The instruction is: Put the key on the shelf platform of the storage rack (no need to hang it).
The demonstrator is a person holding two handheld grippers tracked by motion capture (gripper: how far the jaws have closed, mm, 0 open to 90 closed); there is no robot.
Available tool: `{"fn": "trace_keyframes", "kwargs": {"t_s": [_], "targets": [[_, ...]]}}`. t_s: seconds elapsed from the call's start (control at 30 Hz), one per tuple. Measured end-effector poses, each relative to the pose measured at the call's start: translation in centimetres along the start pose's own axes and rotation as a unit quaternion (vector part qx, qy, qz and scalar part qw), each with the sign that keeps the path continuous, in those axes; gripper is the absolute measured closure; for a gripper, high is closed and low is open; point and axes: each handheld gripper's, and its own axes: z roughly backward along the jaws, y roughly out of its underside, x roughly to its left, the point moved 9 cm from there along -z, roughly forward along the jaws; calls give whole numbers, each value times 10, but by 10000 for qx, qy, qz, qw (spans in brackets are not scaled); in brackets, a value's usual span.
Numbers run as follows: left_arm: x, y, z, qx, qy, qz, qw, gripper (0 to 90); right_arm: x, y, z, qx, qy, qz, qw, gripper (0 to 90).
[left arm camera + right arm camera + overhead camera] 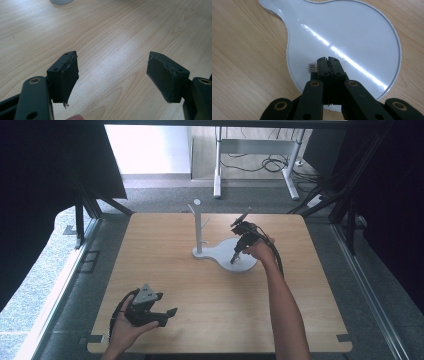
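In the high view, the right gripper [235, 259] points down on the round part of the white stand base [247, 266], beside the upright post [198, 227]. The left gripper [165, 316] rests near the front edge of the wooden table [200, 290].

In the left gripper view, its jaws stand wide apart over bare wood.

In the right gripper view, the jaws are pressed together over the white stand base [352, 32]. A small ridged piece [312, 67] shows at the left side of the jaws; whether they pinch it, I cannot tell.

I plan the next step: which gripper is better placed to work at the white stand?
The right gripper. It is already over the white stand's base, jaws closed. The left gripper sits open near the table's front edge, far from the stand.
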Motion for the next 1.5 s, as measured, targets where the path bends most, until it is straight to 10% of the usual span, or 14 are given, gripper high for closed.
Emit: {"fn": "trace_keyframes", "kwargs": {"t_s": [0.97,1.5], "targets": [[-3,2,-5,62,3,-32,10000,255,-9,6,-35,-5,391,-254,9989,875],[-5,2,-6,91,31,-59,9999,254,-5,4,-19,-268,441,-252,9983,580]]}}
